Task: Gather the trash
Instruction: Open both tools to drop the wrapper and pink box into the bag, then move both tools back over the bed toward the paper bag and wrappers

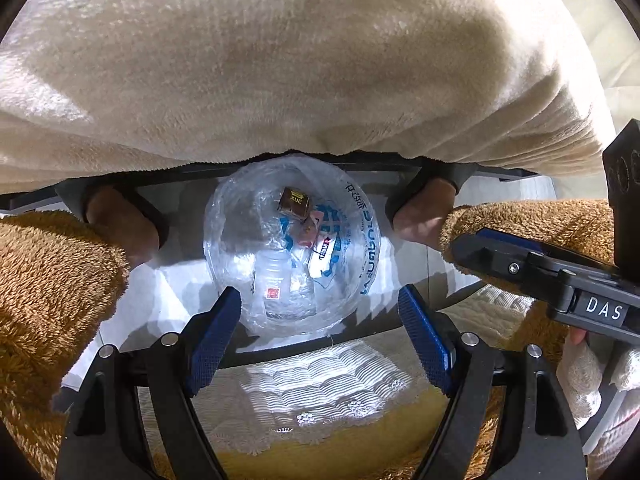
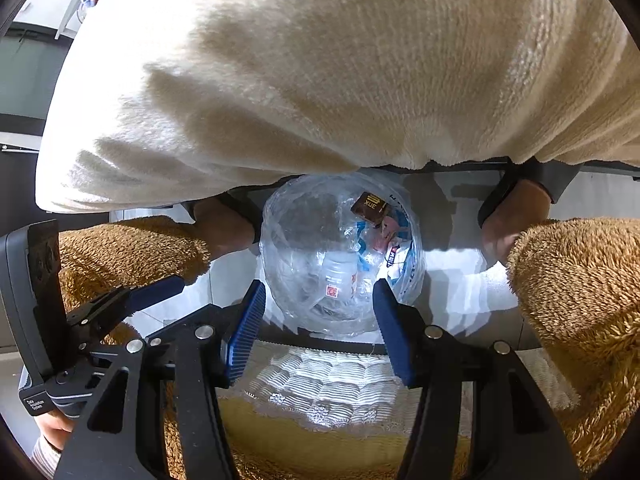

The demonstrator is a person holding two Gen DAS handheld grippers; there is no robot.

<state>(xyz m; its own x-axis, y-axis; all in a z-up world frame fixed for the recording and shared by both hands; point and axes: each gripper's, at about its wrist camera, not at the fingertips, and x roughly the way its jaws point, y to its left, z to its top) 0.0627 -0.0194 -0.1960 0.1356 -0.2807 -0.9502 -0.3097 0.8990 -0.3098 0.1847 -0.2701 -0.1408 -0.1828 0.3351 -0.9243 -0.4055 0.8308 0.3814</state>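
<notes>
both cameras look steeply down past my tongs at a clear plastic trash bag (image 1: 292,240) standing open on the pale floor (image 1: 180,284), its mouth facing up between the person's two feet (image 1: 120,224).

left tongs (image 1: 320,336): released, blue pads well apart, nothing between them. the bag's near rim sits just beyond the fingertips; i see no contact.

right tongs (image 2: 320,328): also released, gap narrower than on the left, nothing gripped. the bag rim lies just past the tips, seemingly apart from them.

contents of the bag: a clear plastic bottle (image 1: 280,284) with a small red mark on its label, lying near the bottom; a dark brown wrapper (image 1: 294,202) printed "xue" toward the far side; a pink-and-white wrapper (image 1: 320,246) beside it. blue lettering runs around the bag's right wall.

surroundings: a cream fleece garment (image 1: 280,60) fills the upper half of both views and overhangs the bag's far edge. brown fuzzy trouser legs (image 1: 52,280) flank the bag left and right. a white quilted cushion with a yellow border (image 1: 320,400) lies directly below the tongs.

in the left view the right tongs enter from the right edge, level with the bag.
</notes>
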